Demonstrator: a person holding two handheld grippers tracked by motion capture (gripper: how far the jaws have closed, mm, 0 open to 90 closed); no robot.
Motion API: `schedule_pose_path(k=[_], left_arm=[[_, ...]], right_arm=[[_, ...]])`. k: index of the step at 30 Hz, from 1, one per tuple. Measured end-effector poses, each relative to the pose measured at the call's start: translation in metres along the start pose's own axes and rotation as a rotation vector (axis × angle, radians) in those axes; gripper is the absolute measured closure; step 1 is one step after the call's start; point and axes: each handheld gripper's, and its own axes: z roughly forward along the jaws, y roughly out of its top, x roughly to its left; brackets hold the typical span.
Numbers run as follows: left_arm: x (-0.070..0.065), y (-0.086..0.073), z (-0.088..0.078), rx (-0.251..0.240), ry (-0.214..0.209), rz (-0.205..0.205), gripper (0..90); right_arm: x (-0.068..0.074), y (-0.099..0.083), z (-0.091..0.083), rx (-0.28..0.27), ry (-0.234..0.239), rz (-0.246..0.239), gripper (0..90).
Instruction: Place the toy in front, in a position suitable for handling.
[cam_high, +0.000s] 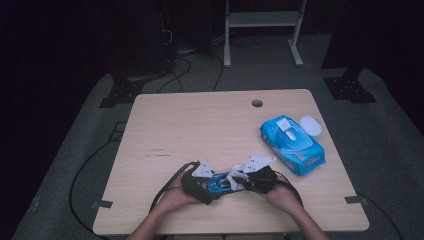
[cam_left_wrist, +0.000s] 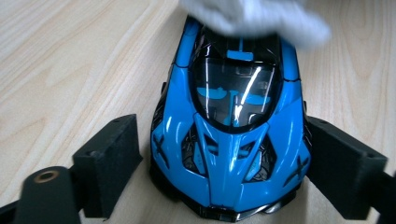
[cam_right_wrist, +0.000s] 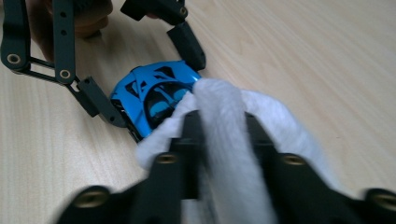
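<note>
Blue toy car (cam_left_wrist: 233, 140) sits near the front edge of the wooden surface (cam_high: 200, 125), between the jaws of the left claw (cam_left_wrist: 224, 163), which stand apart at its flanks. The right claw (cam_right_wrist: 223, 126) is clamped on a white wipe (cam_right_wrist: 224, 140) pressed onto the car's roof. A blue wipes pack (cam_high: 292, 145) lies well apart at the right.

table (cam_high: 200, 125): light wood, centre frame | wipes pack (cam_high: 292, 145): blue, right of centre, lid (cam_high: 311, 125) open | white frame legs (cam_high: 262, 30): top centre
</note>
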Motion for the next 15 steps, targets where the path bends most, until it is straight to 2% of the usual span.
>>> schedule_pose_path(k=[2, 4, 6, 9, 11, 12, 14, 15], left_arm=[[-0.002, 0.0, -0.001, -0.001, 0.003, 0.021, 22.8], [-0.002, 0.001, -0.001, 0.001, 0.003, 0.019, 22.9], [-0.002, 0.002, 0.0, 0.005, 0.005, 0.021, 23.1], [-0.002, 0.001, 0.0, 0.002, 0.003, 0.019, 23.0], [-0.002, 0.001, 0.0, 0.001, 0.003, 0.018, 22.9], [-0.002, 0.001, 0.0, 0.002, 0.005, 0.012, 22.7], [-0.002, 0.001, 0.0, 0.004, 0.005, 0.009, 22.6], [-0.002, 0.001, -0.001, 0.005, 0.004, 0.006, 22.6]], right_arm=[[-0.005, 0.0, -0.005, 0.018, 0.001, 0.012, 82.7], [-0.009, -0.003, -0.007, 0.029, -0.011, 0.021, 83.3], [-0.018, -0.012, -0.014, 0.032, -0.027, 0.056, 83.8], [-0.018, -0.014, -0.017, 0.021, -0.021, 0.07, 83.8], [-0.011, -0.012, -0.014, 0.013, 0.017, 0.057, 83.8], [-0.002, -0.008, -0.008, 0.013, 0.061, 0.027, 83.6], [0.003, -0.005, -0.004, 0.026, 0.092, 0.003, 83.5], [0.002, -0.005, -0.005, 0.028, 0.089, -0.003, 83.5]])
